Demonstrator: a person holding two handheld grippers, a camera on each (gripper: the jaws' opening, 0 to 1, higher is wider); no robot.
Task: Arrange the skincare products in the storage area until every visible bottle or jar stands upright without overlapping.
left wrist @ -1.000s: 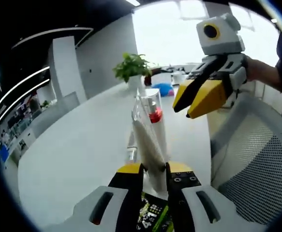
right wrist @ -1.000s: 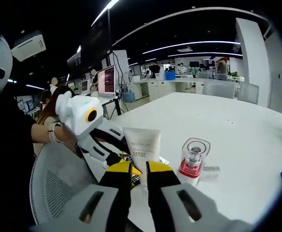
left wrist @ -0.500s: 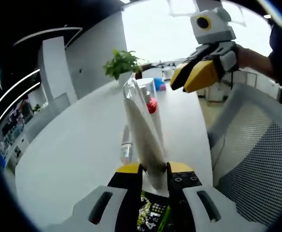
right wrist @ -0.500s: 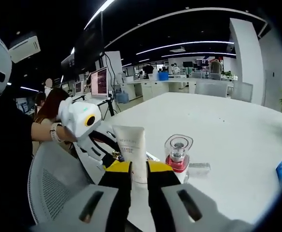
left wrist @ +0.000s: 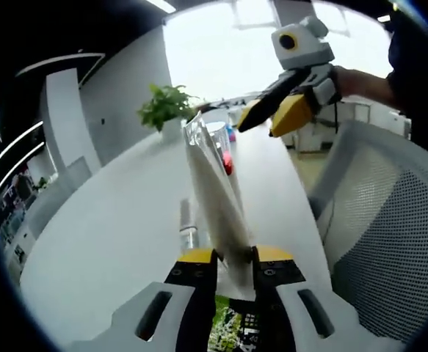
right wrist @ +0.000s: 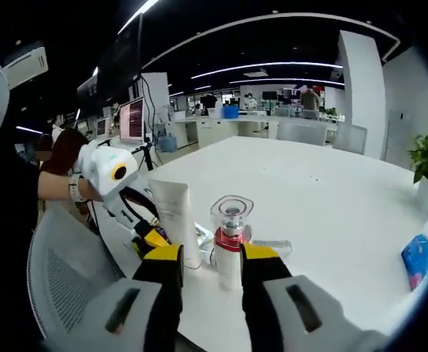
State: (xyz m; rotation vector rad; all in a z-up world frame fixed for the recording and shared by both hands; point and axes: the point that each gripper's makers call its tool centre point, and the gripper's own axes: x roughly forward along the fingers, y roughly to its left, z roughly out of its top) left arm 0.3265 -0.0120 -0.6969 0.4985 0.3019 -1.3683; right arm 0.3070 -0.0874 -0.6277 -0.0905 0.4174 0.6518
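White tube (right wrist: 175, 220): upright near counter (right wrist: 324, 198) edge, clamped by left hand-held gripper (left wrist: 233, 258). Clear-capped bottle (right wrist: 230, 238) with red band: upright just beside tube, away from the edge; right hand-held gripper (right wrist: 212, 253) jaws apart, flanking it, contact unclear. 1 small vial (right wrist: 272, 248) lying flat behind. Broad bare counter beyond; mesh chair (left wrist: 390, 235) at the near edge.

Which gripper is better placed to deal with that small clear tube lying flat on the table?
Probably the right gripper: its jaws look open and empty, aimed near the clear tube lying behind the red-collared bottle. The left gripper is shut on the white tube.
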